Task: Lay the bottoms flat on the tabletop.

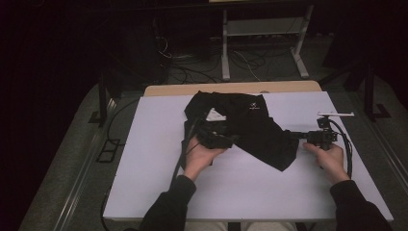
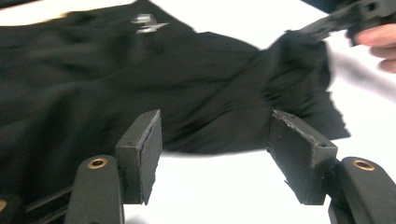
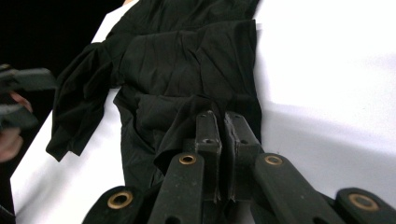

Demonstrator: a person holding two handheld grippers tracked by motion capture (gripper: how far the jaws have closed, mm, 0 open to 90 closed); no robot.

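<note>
A black garment (image 1: 250,126) with a small white logo (image 1: 253,108) lies crumpled on the white table (image 1: 154,163). My left gripper (image 1: 232,140) rests at its near left side, jaws pointing right. In the left gripper view this gripper (image 2: 215,137) is open, its pads (image 2: 145,149) wide apart just short of the garment (image 2: 140,84). My right gripper (image 1: 294,135) is at the garment's right edge. In the right gripper view the right gripper (image 3: 223,123) is shut on a fold of the black fabric (image 3: 187,60). The right gripper (image 2: 329,24) also appears far off in the left gripper view.
A wooden strip (image 1: 231,88) runs along the table's far edge. Beyond it stand white frame legs (image 1: 262,45) and loose floor cables (image 1: 192,72). A black cable (image 1: 347,151) loops from my right gripper. White table surface lies open in front of both hands.
</note>
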